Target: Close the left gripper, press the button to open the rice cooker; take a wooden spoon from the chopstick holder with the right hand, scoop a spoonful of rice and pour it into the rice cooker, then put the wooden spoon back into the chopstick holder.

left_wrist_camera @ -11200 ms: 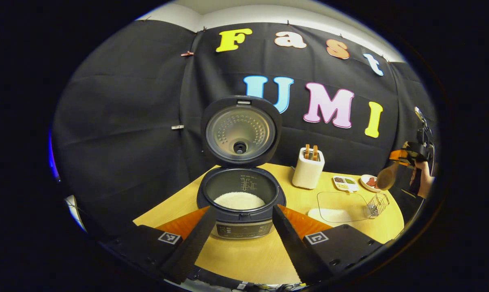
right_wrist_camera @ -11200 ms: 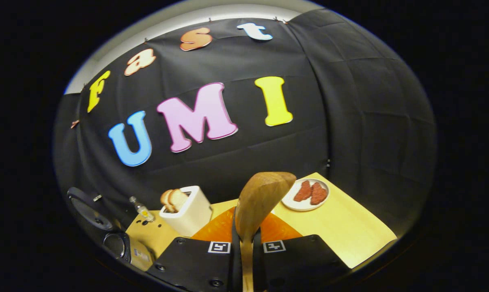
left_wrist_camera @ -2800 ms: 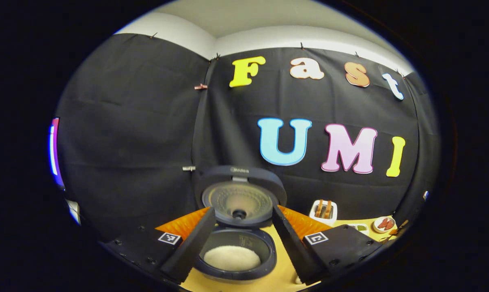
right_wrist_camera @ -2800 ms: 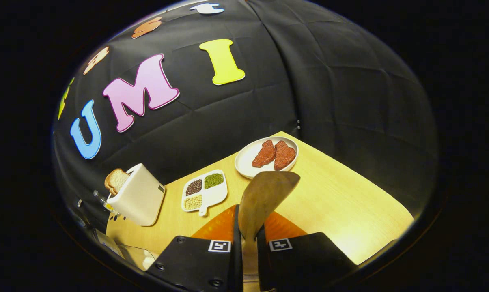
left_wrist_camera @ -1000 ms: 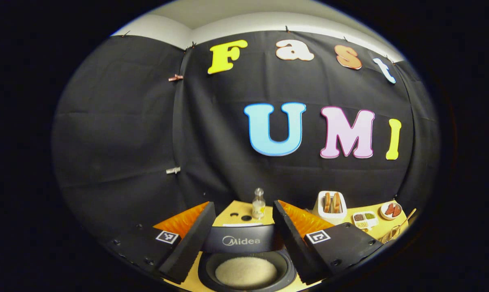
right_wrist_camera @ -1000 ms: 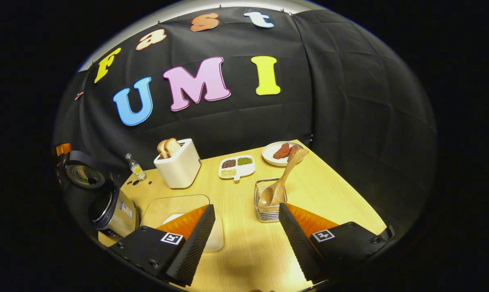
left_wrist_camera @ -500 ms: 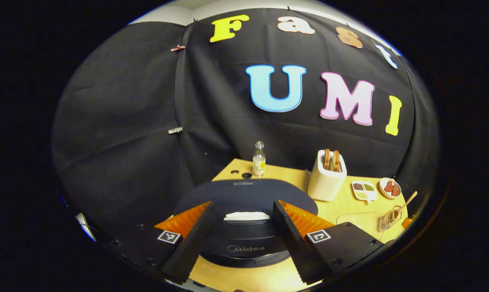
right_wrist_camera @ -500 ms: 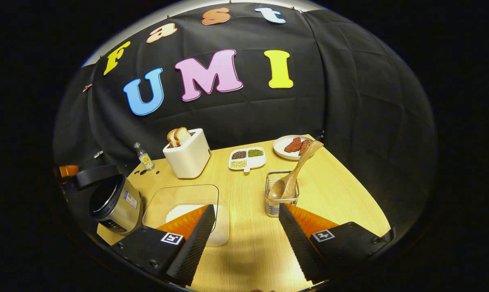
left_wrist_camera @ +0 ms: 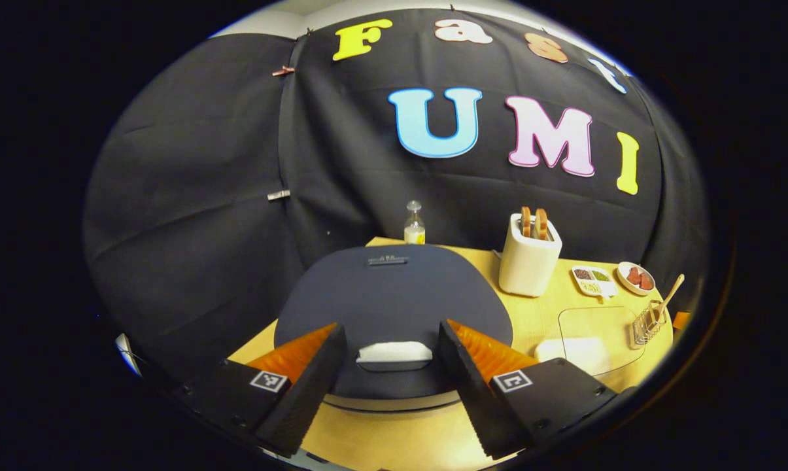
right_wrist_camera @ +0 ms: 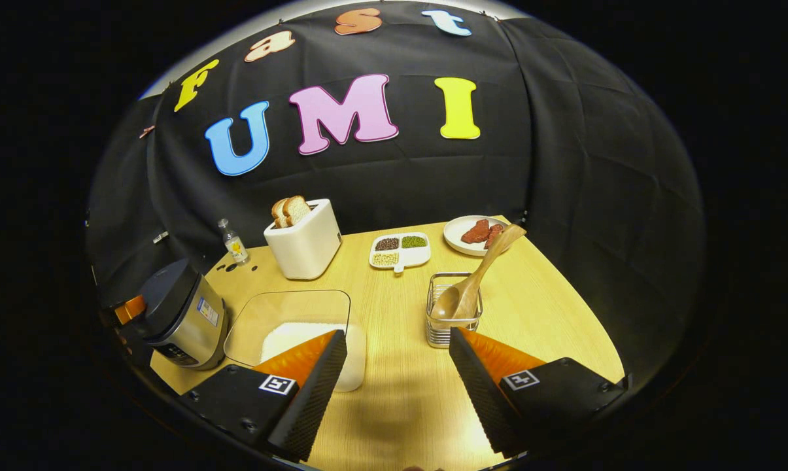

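In the left gripper view, the left gripper (left_wrist_camera: 388, 373) is seen with its jaws spread wide and empty, poised just over the lowered dark lid of the rice cooker (left_wrist_camera: 394, 294), whose pale release button (left_wrist_camera: 394, 352) sits between the fingers. A small bottle (left_wrist_camera: 414, 224) and a toaster (left_wrist_camera: 529, 261) with bread are seen behind the cooker on the wooden table (left_wrist_camera: 394, 438). In the right gripper view, the right gripper (right_wrist_camera: 394, 386) is likewise held released, nothing between its fingers, above bare tabletop. The wooden spoon (right_wrist_camera: 473, 282) is seen bowl-down in the wire chopstick holder (right_wrist_camera: 452, 318), its handle leaning toward a plate of meat (right_wrist_camera: 473, 233); a clear container of rice (right_wrist_camera: 295, 337) lies just beside the left finger. The task is judged essentially done. The remaining risks are judged slight: the light holder could be tipped by the leaning spoon if brushed during withdrawal, and the lid could spring open if the button were nudged.
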The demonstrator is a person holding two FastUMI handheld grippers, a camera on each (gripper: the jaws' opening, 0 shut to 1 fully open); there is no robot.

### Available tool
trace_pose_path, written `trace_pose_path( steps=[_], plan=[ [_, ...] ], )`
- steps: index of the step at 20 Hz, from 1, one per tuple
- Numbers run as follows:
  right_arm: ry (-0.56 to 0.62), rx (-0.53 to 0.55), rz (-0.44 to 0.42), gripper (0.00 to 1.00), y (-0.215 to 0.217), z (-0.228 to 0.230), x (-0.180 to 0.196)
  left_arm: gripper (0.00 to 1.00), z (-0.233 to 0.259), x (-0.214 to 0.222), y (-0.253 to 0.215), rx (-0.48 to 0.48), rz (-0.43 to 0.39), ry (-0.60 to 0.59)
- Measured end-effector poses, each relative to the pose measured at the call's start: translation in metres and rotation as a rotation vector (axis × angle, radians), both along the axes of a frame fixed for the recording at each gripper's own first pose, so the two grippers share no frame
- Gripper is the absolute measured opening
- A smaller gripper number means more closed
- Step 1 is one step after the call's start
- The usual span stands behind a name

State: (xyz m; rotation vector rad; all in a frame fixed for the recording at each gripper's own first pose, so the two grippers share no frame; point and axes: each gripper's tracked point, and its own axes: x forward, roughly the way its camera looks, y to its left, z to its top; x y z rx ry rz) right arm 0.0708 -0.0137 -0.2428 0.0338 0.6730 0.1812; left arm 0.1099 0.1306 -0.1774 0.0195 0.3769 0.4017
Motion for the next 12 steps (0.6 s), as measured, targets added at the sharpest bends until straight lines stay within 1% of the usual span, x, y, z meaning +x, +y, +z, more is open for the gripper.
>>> trace_pose_path(
  steps=[4, 9, 12],
  plan=[
    [0.003, 0.0, 0.024, 0.99, 0.001, -0.003, 0.001, 0.99, -0.006, 0.0, -0.002, 0.002, -0.03, 0.005],
    [-0.013, 0.026, 0.085, 0.99, 0.006, 0.002, 0.007, 0.99, 0.0, 0.0, -0.003, -0.001, -0.019, 0.0],
    [-0.053, 0.051, 0.136, 0.99, 0.011, 0.02, 0.016, 0.96, 0.033, -0.005, -0.019, 0.047, -0.009, -0.062]
  ],
)
